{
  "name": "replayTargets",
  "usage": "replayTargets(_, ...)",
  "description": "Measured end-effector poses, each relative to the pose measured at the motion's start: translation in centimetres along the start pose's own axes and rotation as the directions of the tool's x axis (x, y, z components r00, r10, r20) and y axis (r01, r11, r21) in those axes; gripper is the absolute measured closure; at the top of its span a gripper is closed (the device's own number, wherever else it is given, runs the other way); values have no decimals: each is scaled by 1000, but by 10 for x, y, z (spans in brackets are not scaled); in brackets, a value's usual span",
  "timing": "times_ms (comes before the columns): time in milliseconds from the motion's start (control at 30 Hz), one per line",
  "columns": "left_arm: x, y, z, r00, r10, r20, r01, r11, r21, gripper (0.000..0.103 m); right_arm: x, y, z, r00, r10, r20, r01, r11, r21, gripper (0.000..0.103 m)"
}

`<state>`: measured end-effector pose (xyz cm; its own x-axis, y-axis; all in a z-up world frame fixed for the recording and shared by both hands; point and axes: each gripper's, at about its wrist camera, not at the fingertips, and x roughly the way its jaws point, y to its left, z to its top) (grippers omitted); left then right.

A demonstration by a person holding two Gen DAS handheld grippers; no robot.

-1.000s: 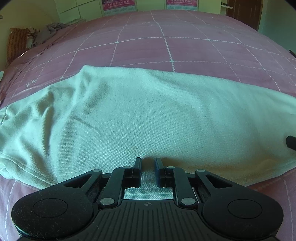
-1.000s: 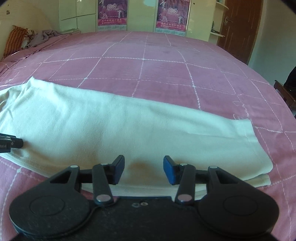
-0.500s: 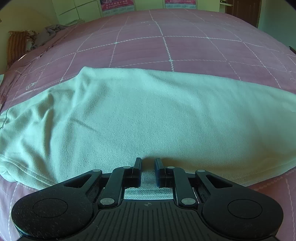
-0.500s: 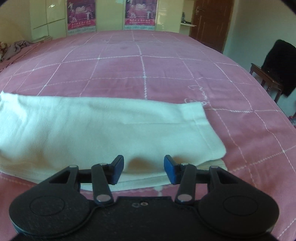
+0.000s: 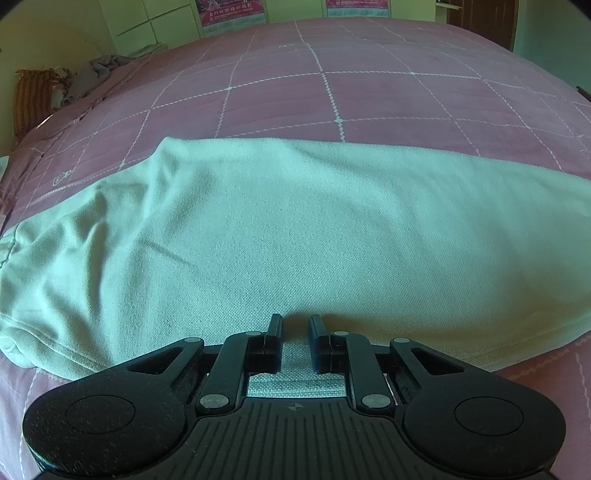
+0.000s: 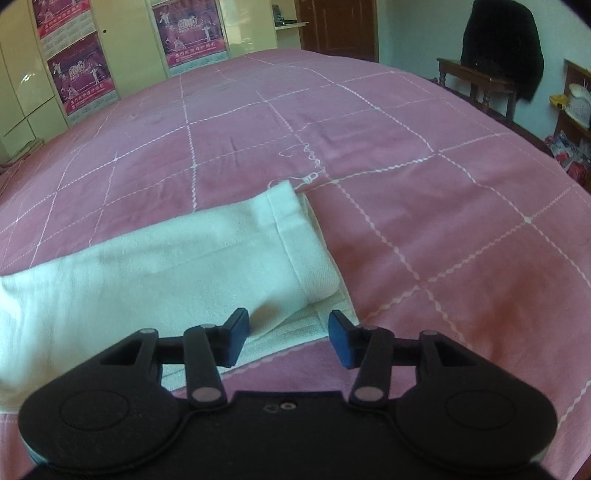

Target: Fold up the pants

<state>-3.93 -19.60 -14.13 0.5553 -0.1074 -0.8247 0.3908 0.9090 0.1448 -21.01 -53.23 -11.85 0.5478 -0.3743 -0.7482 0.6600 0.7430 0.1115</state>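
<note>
Pale cream pants (image 5: 295, 229) lie folded lengthwise across a pink checked bedcover (image 5: 369, 99). In the left wrist view my left gripper (image 5: 295, 321) sits at the near edge of the pants. Its jaws are shut, with a strip of the cloth pinched up between them. The right wrist view shows the leg end of the pants (image 6: 166, 266), with the stitched hem (image 6: 295, 240) running away from me. My right gripper (image 6: 288, 325) hovers open over the near corner of that hem. The cloth lies below the gap and the pads do not press on it.
The pink bedcover (image 6: 406, 166) stretches far beyond the pants on all sides. A striped pillow (image 5: 33, 96) and grey clothing (image 5: 96, 74) lie at the far left. A wooden chair with a dark garment (image 6: 498, 48) stands right of the bed. A wardrobe with posters (image 6: 192, 33) is behind.
The right gripper has slid right along the pants to the leg hem and tilted, jaws a little wider. The left gripper has stayed put, still pinching the edge.
</note>
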Motion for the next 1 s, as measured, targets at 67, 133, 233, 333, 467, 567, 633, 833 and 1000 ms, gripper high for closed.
replayTargets(67,0,0,0,1000,1,0,-1,1000,0,88,2,-1,3,1000,12,13,-12,1000,18,68)
replayTargets(133,0,0,0,1000,0,0,0,1000,-3,88,8,-3,7,1000,30,-3,-30,998,53,79)
replayTargets(233,0,1,0,1000,-1,-2,0,1000,-7,88,15,-8,10,999,37,-12,-35,994,104,82)
replayTargets(333,0,1,0,1000,-2,-4,2,1000,-14,88,8,-1,11,999,49,17,-50,996,72,97)
replayTargets(467,0,2,0,1000,-7,-4,7,1000,-17,88,-17,14,10,992,37,117,-32,998,-47,98)
replayTargets(567,1,3,-1,1000,-14,-5,14,1000,-20,88,-21,14,4,992,14,123,-1,994,-109,98)
replayTargets(633,0,4,-1,1000,-17,-5,17,1000,-21,88,0,10,-5,998,-39,46,45,988,-149,97)
replayTargets(833,1,7,2,1000,-27,-14,27,999,-35,88,-9,13,1,990,-89,111,104,985,-136,78)
replayTargets(1000,-5,4,5,998,-63,-18,62,997,-50,88,-26,17,9,986,-35,163,56,991,-125,72)
